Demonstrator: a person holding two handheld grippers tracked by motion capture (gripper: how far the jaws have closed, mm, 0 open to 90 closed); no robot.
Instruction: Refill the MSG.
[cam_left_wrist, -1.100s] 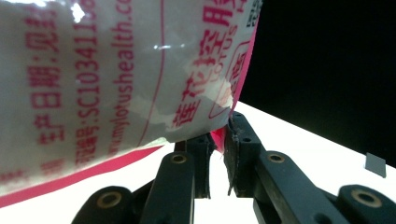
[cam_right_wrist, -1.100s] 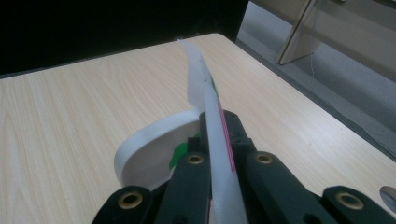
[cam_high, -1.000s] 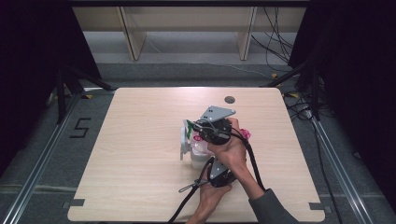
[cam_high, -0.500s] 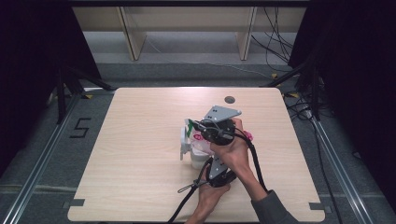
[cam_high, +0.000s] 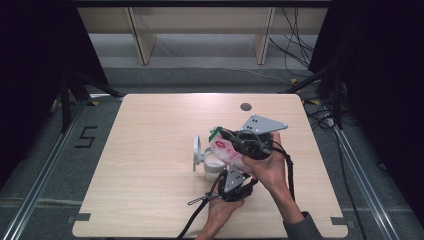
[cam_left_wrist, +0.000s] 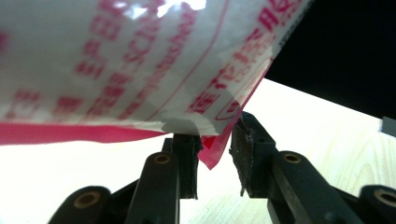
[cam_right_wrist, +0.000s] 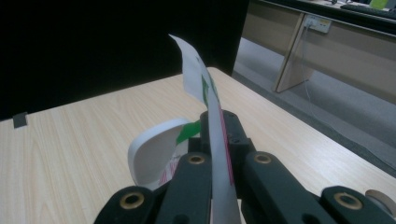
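Holding a glossy white plastic pouch with pink print and a green top corner (cam_high: 226, 148) tilted above a white round plastic container (cam_high: 212, 164), near the middle of the light wood-grain table (cam_high: 150, 190). Pouch off the table, suspended between two grippers; green corner highest and farthest from the person, pink-edged lower end toward the person.

Right gripper (cam_right_wrist: 215, 122): jaws clenched on the upper part of the pouch, film standing edge-on between them in the right gripper view. White hinged lid (cam_right_wrist: 152, 154) of the container standing open just beyond, lid upright at the left of the container in the high view.

Left gripper (cam_left_wrist: 214, 151): jaws parted, with the pink lower corner of the pouch hanging in the gap between them, close to one jaw; not gripped. Left gripper in the high view (cam_high: 235, 186) sitting below the pouch, at the near side of the container.

Change against the frames of a second ago: very little. Pouch, container and both hands at nearly the same place; pouch slightly raised and tilted a little more. Meaning for the work, as a judgement: positioning phase continuing, lower corner lined up for a second grip. Closing the left jaws on that corner likely required next, to pull the pouch taut for tearing or emptying over the container. Contents of the container not discernible.
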